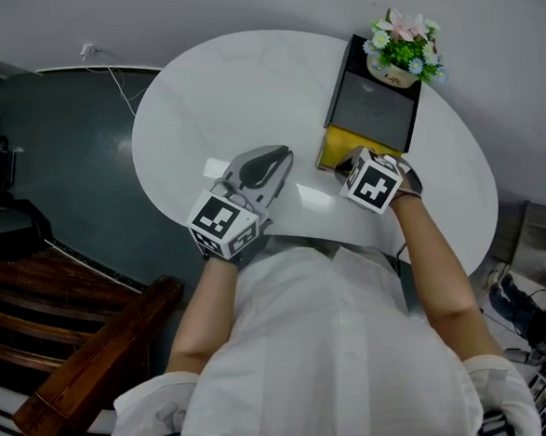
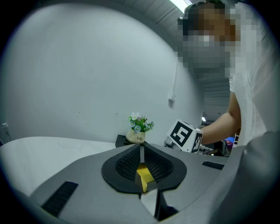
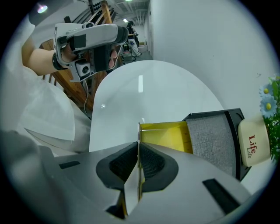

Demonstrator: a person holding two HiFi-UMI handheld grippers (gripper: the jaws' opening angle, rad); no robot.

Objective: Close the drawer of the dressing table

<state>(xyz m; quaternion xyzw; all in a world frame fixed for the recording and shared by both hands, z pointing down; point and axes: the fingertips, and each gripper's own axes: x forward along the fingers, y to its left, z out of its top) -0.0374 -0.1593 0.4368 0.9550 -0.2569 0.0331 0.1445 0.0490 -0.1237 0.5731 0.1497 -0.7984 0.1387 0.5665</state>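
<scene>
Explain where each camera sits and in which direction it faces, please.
Head view: on the head, steeply down at the white table; forearms, left tool and right tool show.
Left gripper view: on the left tool, level toward the flower pot and wall; its shut jaws and the right forearm show.
Right gripper view: on the right tool, down at the yellow drawer, whose front its jaws pinch; the left hand shows.
Shared: both gripper views show the flower pot.

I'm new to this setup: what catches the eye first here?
A yellow drawer stands pulled out of a dark box on the white oval table, with the right gripper shut on its front edge. A small pot of flowers sits on the box's far end.
</scene>
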